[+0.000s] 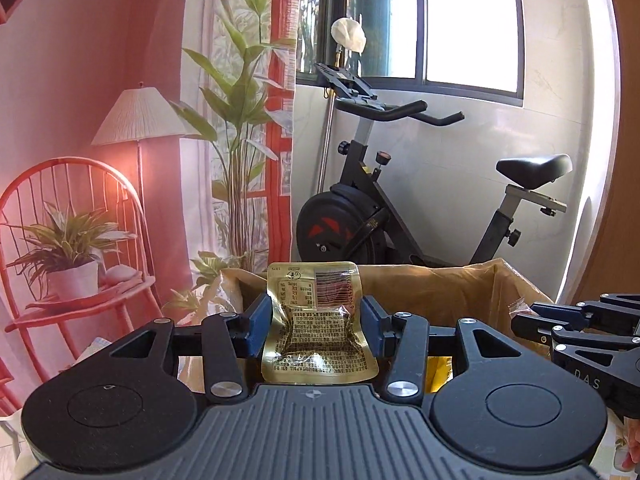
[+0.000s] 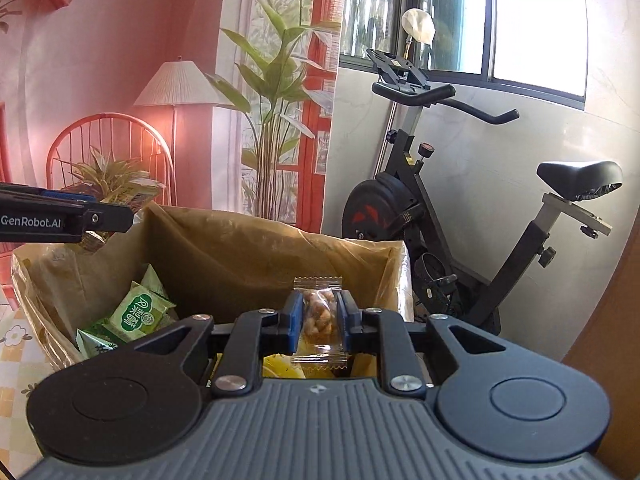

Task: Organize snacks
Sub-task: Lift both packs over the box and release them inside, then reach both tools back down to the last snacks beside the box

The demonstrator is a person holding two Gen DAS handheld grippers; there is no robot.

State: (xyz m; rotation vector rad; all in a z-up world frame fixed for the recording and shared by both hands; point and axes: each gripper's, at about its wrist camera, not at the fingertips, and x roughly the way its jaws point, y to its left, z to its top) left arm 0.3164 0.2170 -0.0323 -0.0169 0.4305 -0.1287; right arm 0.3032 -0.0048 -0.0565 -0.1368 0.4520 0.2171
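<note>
Over box (image 2: pixel 240 252), 2 grippers, 1 packet each

- We see the box (image 2: pixel 248 256) open at the top, its rear and right walls rising around a bare middle and right floor.
- Green packets (image 2: pixel 138 316) crowd the box's left side; a yellow item (image 2: pixel 280 368) lies at its near edge.
- The left gripper (image 2: pixel 100 220) hangs over the box's left rim.
- A bike (image 2: pixel 440 208) stands just behind the box, before the wall and window.
</note>
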